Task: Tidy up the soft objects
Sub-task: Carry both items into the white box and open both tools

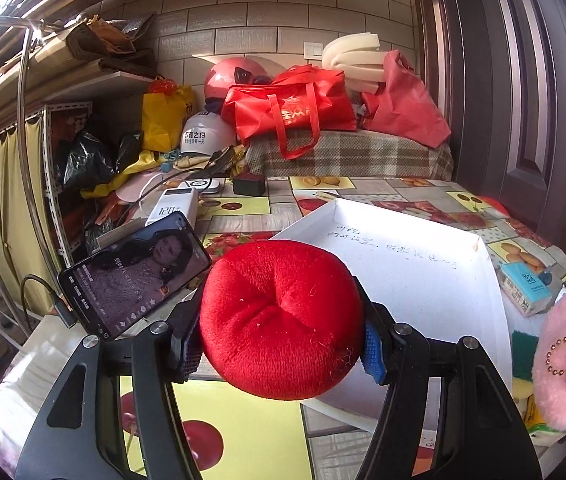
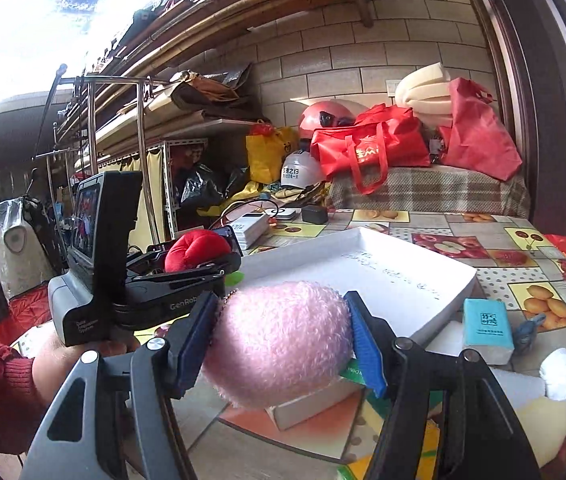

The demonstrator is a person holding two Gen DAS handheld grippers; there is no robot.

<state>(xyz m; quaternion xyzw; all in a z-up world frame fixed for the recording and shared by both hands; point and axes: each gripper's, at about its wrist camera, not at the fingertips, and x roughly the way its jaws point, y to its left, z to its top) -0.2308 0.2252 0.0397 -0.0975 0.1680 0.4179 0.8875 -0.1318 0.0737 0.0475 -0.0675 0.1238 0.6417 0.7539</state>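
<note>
Left wrist: phone (image 1: 135, 276) beside white tray (image 1: 423, 256).

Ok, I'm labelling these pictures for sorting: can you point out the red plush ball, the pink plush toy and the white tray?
Red plush ball (image 1: 283, 320): left wrist view, on its dimpled front.
Pink plush toy (image 2: 283, 344): right wrist view, on its fuzzy middle.
White tray (image 2: 383, 276): right wrist view, on its bare floor.

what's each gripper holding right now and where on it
Left gripper: red plush ball, pinched across its sides. Right gripper: pink fluffy plush, also by its sides.
</note>
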